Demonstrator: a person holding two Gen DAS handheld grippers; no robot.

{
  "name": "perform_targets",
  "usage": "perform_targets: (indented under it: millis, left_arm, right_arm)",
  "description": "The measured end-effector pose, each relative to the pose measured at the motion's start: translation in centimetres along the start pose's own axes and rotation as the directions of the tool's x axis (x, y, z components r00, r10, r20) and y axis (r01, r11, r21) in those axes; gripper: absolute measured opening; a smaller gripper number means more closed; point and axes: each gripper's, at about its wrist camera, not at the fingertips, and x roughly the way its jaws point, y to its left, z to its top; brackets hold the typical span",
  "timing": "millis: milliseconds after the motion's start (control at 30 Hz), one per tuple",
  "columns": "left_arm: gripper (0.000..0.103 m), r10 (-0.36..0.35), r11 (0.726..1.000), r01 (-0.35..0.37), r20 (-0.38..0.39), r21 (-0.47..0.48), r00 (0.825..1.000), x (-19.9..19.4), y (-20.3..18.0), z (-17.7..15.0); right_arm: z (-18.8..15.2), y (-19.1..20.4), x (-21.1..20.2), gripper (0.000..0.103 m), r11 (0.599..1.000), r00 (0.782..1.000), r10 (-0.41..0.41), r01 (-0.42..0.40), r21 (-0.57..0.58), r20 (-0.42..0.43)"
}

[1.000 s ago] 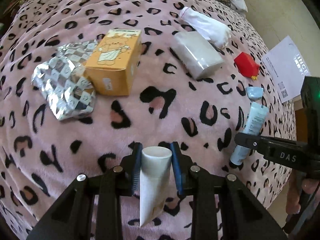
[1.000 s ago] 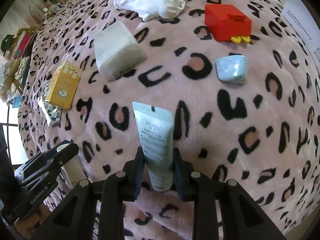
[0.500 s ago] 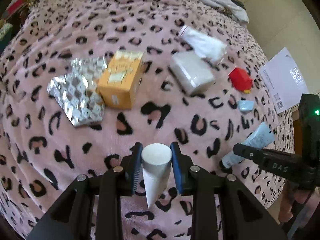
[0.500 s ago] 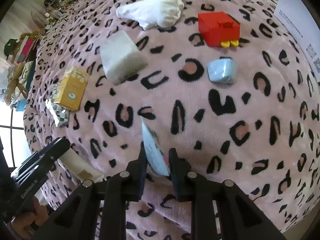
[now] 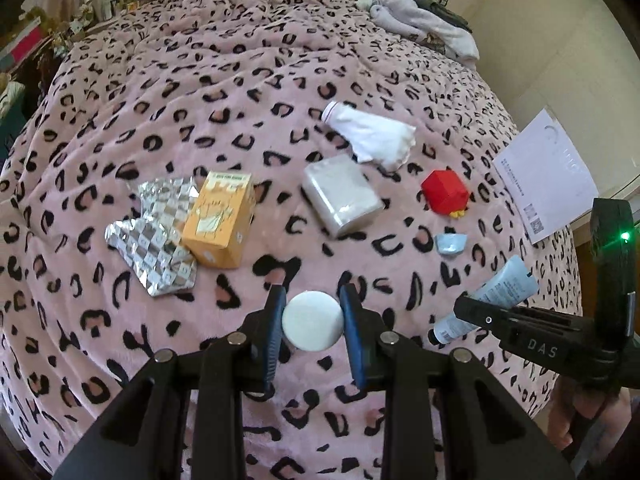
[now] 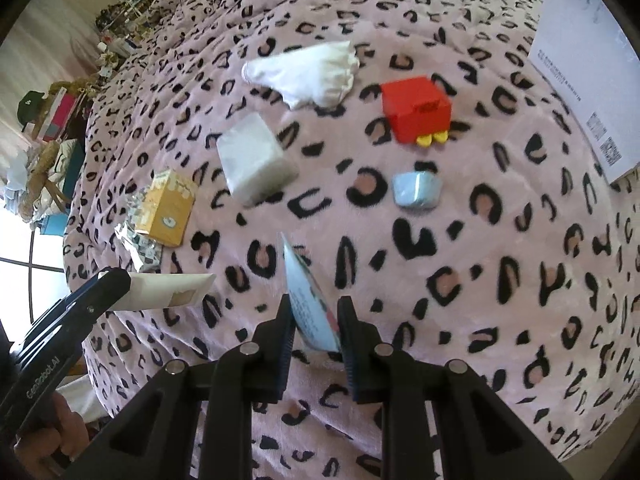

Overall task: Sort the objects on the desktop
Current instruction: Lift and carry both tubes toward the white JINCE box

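My left gripper (image 5: 313,326) is shut on a white tube (image 5: 313,326), seen cap-end on, lifted above the pink leopard-print blanket (image 5: 240,92). In the right wrist view that tube (image 6: 168,290) sticks out of the left gripper (image 6: 116,286) at the left edge. My right gripper (image 6: 314,322) is shut on a pale blue tube (image 6: 310,300), held tilted above the blanket; from the left wrist view this blue tube (image 5: 492,296) hangs from the right gripper (image 5: 466,310).
On the blanket lie an orange box (image 5: 220,220), silver checkered foil (image 5: 156,236), a white tissue pack (image 5: 340,200), a white cloth (image 5: 376,138), a red box (image 5: 444,192), a small pale blue packet (image 5: 450,244) and a white printed sheet (image 5: 548,176). Clothes (image 5: 420,24) lie at the far edge.
Both grippers have risen with their tubes, so the blanket's objects look smaller. The blue tube has come off the blanket and tilted; the white tube now shows its round end.
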Motion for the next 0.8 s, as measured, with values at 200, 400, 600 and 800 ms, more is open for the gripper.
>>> perform_targets:
  millis: [200, 400, 600, 800]
  left_arm:
    - [0.028, 0.021, 1.000, -0.021, 0.006, 0.000, 1.000, -1.2, -1.7, 1.7]
    - [0.028, 0.051, 0.999, -0.051, 0.010, 0.012, 0.999, -1.8, -3.9, 3.5]
    - [0.028, 0.047, 0.998, -0.048, 0.031, 0.038, 0.998, -2.6, -6.4, 5.4]
    - [0.028, 0.044, 0.997, -0.046, 0.035, 0.067, 0.998, -2.8, -9.1, 6.6]
  right_arm:
    - [0.9, -0.2, -2.5, 0.022, 1.000, 0.999, 0.003, -0.003, 0.001, 0.033]
    - [2.0, -0.7, -5.1, 0.022, 1.000, 0.998, 0.006, -0.006, 0.005, 0.070]
    - [3.1, -1.6, -7.3, 0.022, 1.000, 0.995, 0.009, -0.011, 0.015, 0.104]
    - [3.9, -2.8, -9.2, 0.022, 1.000, 0.991, 0.006, -0.009, 0.025, 0.135]
